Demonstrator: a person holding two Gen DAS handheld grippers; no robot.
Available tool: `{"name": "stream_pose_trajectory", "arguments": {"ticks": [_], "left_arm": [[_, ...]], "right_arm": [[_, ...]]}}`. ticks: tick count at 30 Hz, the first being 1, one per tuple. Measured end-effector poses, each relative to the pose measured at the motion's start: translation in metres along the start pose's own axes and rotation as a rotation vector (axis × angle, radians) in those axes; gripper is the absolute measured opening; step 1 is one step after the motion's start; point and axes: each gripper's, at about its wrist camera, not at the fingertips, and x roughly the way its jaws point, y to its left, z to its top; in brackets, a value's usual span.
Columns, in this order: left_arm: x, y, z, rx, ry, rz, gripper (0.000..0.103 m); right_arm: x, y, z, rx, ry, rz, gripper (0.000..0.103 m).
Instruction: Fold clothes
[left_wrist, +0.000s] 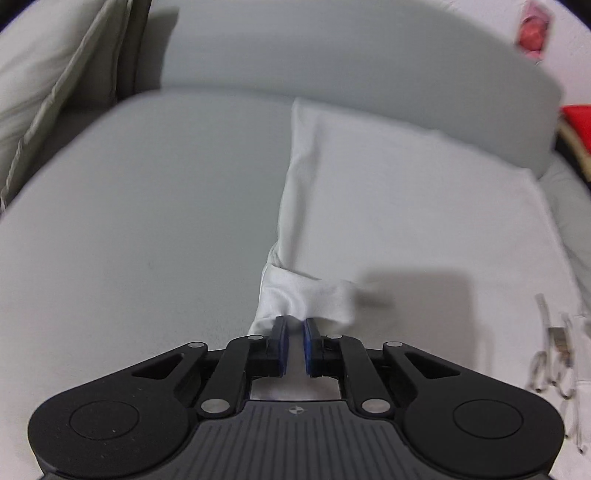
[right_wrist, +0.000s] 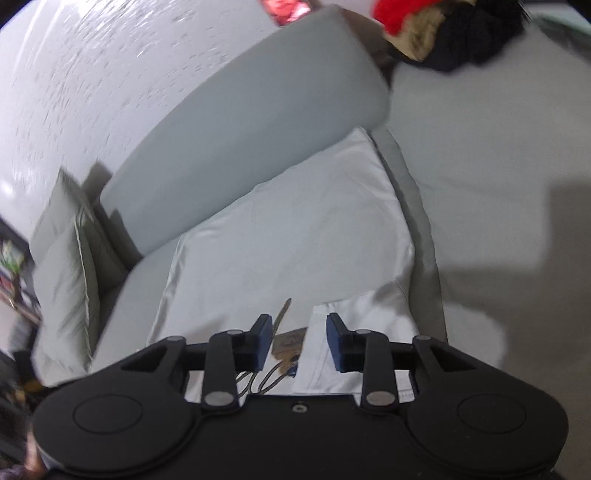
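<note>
The white garment (left_wrist: 406, 206) lies spread over the grey sofa seat (left_wrist: 140, 206), filling the centre-right of the left wrist view. Left tool (left_wrist: 294, 325) is pinched on a bunched corner of the fabric at bottom centre. Right tool (right_wrist: 300, 325) has its jaws apart over a folded edge and a brown tag (right_wrist: 290, 345) (not gripping anything).
</note>
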Motion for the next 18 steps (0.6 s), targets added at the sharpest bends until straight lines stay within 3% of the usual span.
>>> {"name": "stream_pose_trajectory", "arguments": {"ticks": [1,4,6,7,9,12,14,18], "left_arm": [[0.001,0.0,0.001,-0.018,-0.027,-0.003,0.009],[-0.039,0.004,0.006,-0.082,-0.261,-0.033,0.012],[-0.052,0.006,0.008,-0.079,-0.296,-0.027,0.026],[-0.05,0.008,0.007,-0.086,-0.265,-0.025,0.026],[-0.043,0.011,0.004,-0.099,-0.194,-0.025,0.011],[-0.014,0.0,0.002,-0.038,-0.075,-0.007,0.011],[0.01,-0.01,0.001,0.052,-0.015,0.052,0.012],[0.035,-0.023,0.005,0.103,-0.019,0.109,0.01]], "right_arm": [[0.003,-0.003,-0.001,0.01,0.0,-0.021,0.033],[0.0,0.0,-0.001,-0.038,-0.039,-0.049,0.033],[-0.008,0.001,0.002,-0.063,-0.084,-0.054,0.039],[-0.01,0.0,0.003,-0.059,-0.098,-0.056,0.039],[-0.012,-0.006,0.005,-0.02,-0.096,-0.066,0.038],[-0.009,-0.015,0.008,0.015,-0.089,-0.089,0.025],[-0.002,-0.016,0.009,0.023,-0.072,-0.091,0.024],[0.048,-0.02,0.01,-0.012,0.047,-0.245,0.025]]}}
